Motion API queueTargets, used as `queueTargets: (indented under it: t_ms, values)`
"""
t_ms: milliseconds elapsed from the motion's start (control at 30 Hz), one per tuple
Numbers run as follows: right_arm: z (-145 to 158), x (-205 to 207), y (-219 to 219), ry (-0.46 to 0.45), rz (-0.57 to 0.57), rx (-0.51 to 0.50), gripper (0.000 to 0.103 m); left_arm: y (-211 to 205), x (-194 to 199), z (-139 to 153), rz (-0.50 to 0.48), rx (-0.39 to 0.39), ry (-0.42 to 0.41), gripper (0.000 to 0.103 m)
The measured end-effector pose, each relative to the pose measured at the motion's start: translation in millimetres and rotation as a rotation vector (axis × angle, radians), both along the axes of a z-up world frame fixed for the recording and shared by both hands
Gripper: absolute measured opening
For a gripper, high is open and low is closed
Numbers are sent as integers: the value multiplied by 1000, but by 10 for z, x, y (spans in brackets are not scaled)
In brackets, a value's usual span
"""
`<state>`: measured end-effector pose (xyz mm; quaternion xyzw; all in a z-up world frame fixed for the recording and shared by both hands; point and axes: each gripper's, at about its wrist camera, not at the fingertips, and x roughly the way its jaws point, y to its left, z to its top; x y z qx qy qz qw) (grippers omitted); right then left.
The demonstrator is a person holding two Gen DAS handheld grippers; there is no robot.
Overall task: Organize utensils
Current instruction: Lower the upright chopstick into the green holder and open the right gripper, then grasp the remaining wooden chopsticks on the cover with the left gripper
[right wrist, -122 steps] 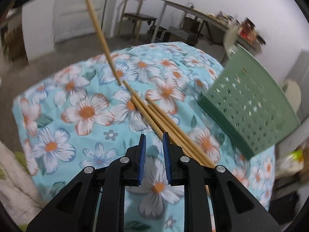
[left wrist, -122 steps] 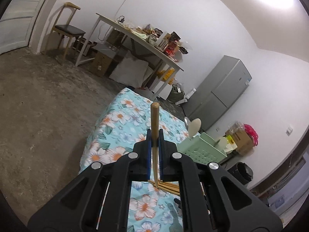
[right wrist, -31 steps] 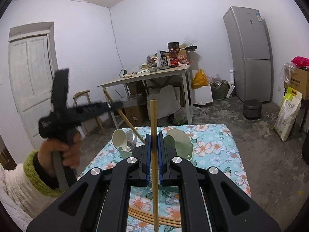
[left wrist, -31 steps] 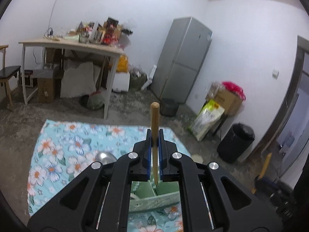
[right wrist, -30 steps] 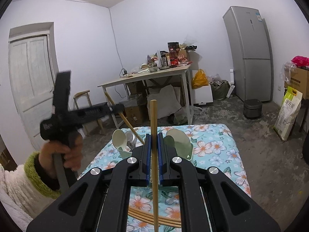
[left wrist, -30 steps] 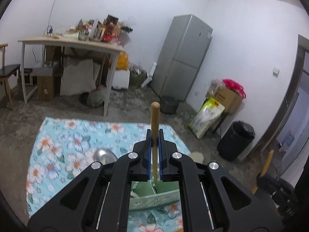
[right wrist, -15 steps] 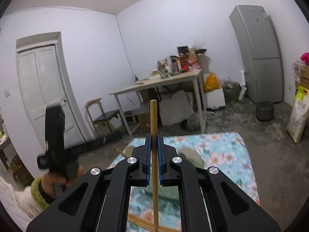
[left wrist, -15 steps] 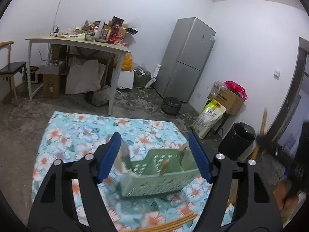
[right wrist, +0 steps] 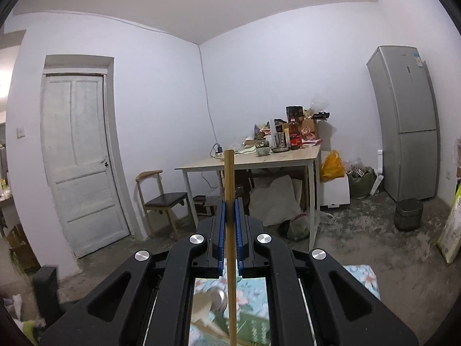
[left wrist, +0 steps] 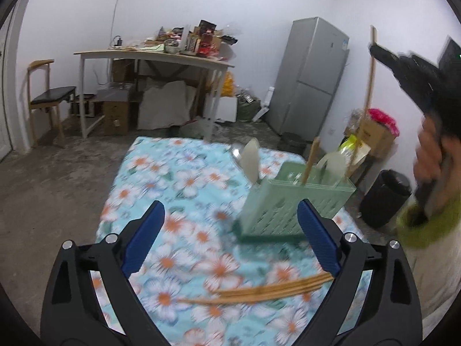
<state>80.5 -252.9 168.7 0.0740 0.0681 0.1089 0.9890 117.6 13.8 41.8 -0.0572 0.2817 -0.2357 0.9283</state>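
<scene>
Chopstick transfer in progress: right gripper [right wrist: 229, 225] is gripping one chopstick [right wrist: 229, 201] upright above the basket [left wrist: 291, 201].

Left gripper [left wrist: 230, 230] is hovering wide, carrying nothing, facing loose chopsticks [left wrist: 268, 289] lying crosswise near the tablecloth's [left wrist: 161, 178] front edge (blurred). Next move likely calls for lowering the stick tip-down into a compartment.
</scene>
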Motion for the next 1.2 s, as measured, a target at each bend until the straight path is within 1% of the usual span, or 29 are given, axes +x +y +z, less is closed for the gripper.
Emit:
queueTargets:
  t_ms: [100, 233, 300, 367, 433, 500, 567, 600, 633, 667, 833, 900, 1000, 1100, 1200]
  values:
    - [-41, 189, 16, 9, -14, -6, 7, 44, -67, -121, 16, 37, 14, 91]
    - [-183, 437, 31, 25, -14, -15, 7, -8, -139, -239, 11, 78, 30, 91]
    - [-285, 504, 72, 28, -28, -52, 7, -63, -173, -286, 7, 100, 33, 91]
    - [-456, 589, 121, 69, -21, -79, 7, -109, -199, -337, -1, 111, 38, 91]
    - [-640, 642, 159, 131, -7, -110, 7, -134, -205, -361, -11, 106, 45, 91]
    - [-785, 597, 183, 172, -18, -144, 8, -151, -212, -384, -20, 101, 50, 91]
    - [-831, 512, 173, 187, -23, -145, 10, -161, -214, -408, -25, 102, 51, 91]
    - [-840, 460, 157, 187, -29, -141, 20, -168, -212, -415, -26, 104, 51, 91]
    - [-838, 374, 134, 183, -41, -131, 24, -166, -208, -427, -25, 104, 53, 91]
    - [-823, 318, 106, 178, -49, -120, 33, -169, -204, -433, -24, 104, 56, 91]
    - [-748, -27, 5, 158, -60, -61, 35, -139, -187, -488, -21, 90, 79, 91]
    - [-741, -173, -1, 155, -50, -35, 38, -124, -190, -498, -15, 94, 78, 91]
    - [-793, -379, 45, 179, -44, -27, 39, -78, -211, -504, -8, 93, 67, 91]
    - [-991, -542, 111, 240, -5, 18, 42, -25, -215, -568, -10, 94, 86, 91]
    - [-1356, -630, 228, 347, 20, 41, 42, -21, -184, -682, -33, 103, 158, 91]
